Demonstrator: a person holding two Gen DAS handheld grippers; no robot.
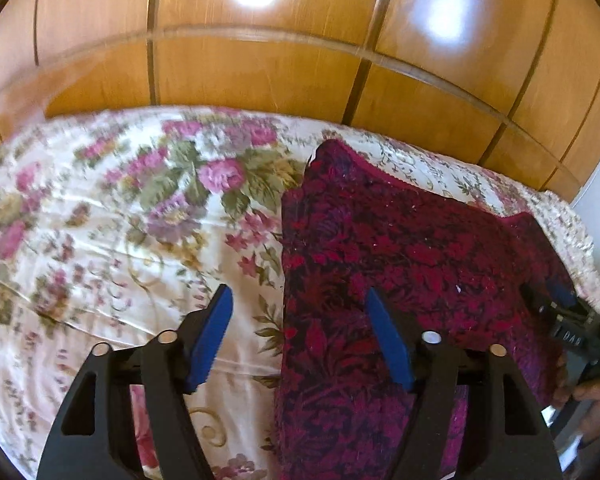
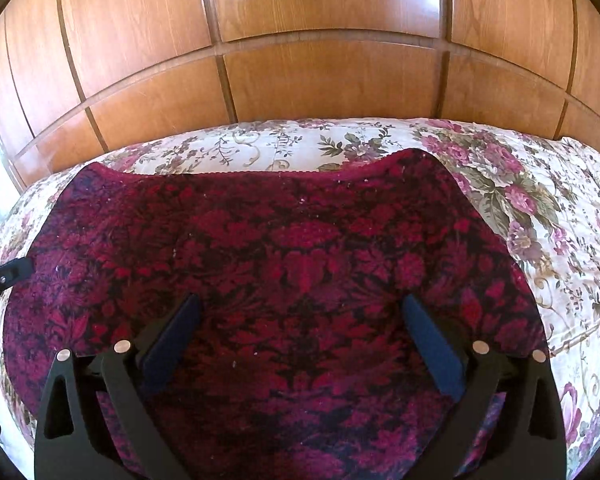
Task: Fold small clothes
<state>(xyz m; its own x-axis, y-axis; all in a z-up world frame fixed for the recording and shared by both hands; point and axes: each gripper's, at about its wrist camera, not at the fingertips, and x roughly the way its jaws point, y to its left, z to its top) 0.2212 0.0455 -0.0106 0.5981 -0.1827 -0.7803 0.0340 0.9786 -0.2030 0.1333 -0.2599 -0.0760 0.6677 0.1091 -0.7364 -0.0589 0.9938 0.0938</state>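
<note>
A dark red garment with a crimson leaf pattern (image 1: 400, 264) lies flat on the floral bedspread (image 1: 100, 220). It fills the middle of the right wrist view (image 2: 292, 256). My left gripper (image 1: 300, 300) is open and hovers over the garment's left edge, one blue pad over the bedspread and one over the cloth. My right gripper (image 2: 300, 308) is open and empty, low above the garment's near part. The right gripper also shows at the right edge of the left wrist view (image 1: 568, 320). The other gripper's black tip (image 2: 4, 276) shows at the left edge of the right wrist view.
A wooden panelled wardrobe (image 2: 324, 40) stands right behind the bed. The floral bedspread (image 2: 540, 200) extends on both sides of the garment. A person's hand (image 1: 592, 396) holds the right gripper.
</note>
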